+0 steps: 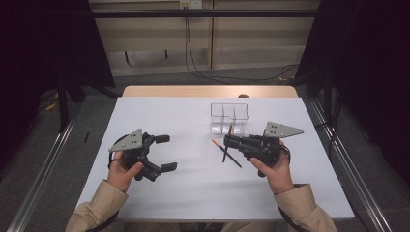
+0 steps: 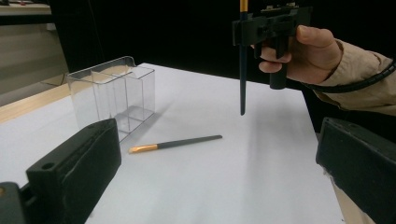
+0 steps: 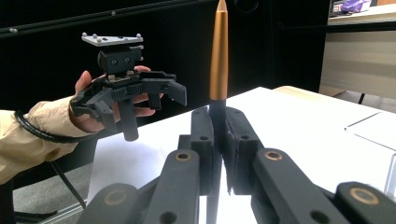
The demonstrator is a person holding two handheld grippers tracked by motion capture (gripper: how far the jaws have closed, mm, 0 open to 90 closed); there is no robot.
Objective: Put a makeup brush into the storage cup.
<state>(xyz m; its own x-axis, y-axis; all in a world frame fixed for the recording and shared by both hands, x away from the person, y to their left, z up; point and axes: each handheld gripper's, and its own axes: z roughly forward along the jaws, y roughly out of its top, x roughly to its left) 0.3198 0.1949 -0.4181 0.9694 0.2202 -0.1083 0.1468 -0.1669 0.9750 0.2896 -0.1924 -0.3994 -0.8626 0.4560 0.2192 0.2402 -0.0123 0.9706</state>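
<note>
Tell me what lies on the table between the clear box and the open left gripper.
Only bare white table between the clear box and left gripper, per the high view.

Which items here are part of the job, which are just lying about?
In the job:
- held pen, upright in the shut right gripper
- second pen, lying on the table
- clear divided box
- left gripper, open

Lying about:
- floor cables

One dark pencil (image 1: 225, 147) with a copper-coloured end stands upright, clamped above the white table. A second matching pencil (image 1: 226, 153) lies flat on the table just beside it, near the clear box (image 1: 229, 117).
</note>
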